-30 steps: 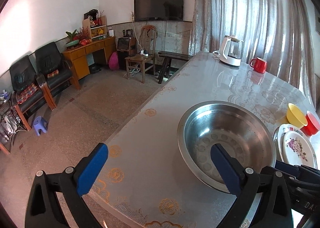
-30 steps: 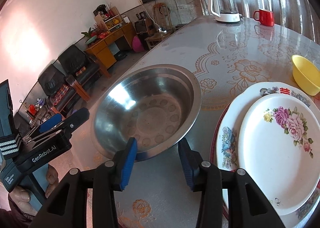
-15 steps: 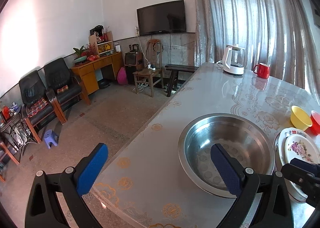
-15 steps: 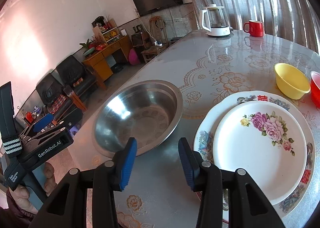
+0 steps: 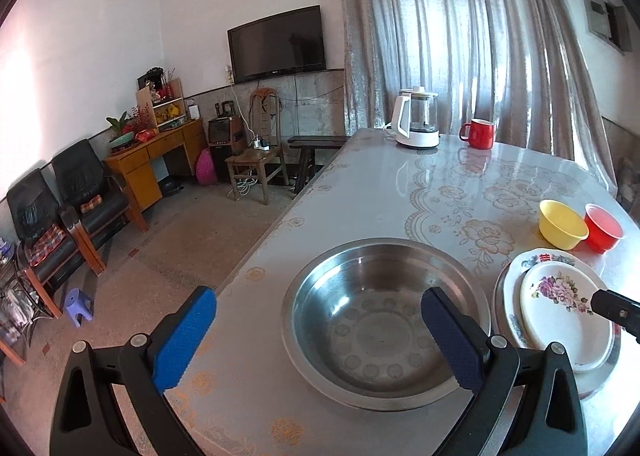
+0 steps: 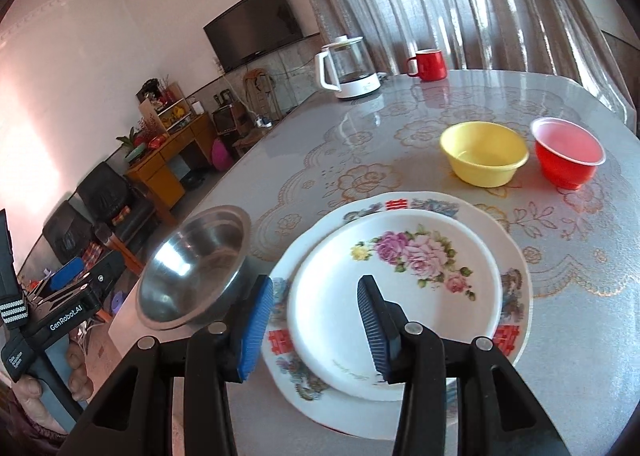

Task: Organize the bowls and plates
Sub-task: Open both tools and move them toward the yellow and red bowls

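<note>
My empty, part-open right gripper (image 6: pixel 316 320) hovers over the rose-print plate (image 6: pixel 400 280); I'd approach its six-o'clock rim low and level.

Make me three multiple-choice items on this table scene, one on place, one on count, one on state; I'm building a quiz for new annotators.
1. Where does the flowered plate lie?
A. Inside the steel basin
B. On top of a larger plate
C. Beside the kettle

2. How many small plastic bowls stand on the table?
A. Two
B. Three
C. Four

3. What state is the right tool in?
A. Shut on the yellow bowl
B. Shut on the basin's rim
C. Open, holding nothing

Answers:
1 B: the larger plate rims it all round.
2 A: one yellow bowl and one red bowl.
3 C: its blue pads stand apart above the plates, with nothing between them.
</note>
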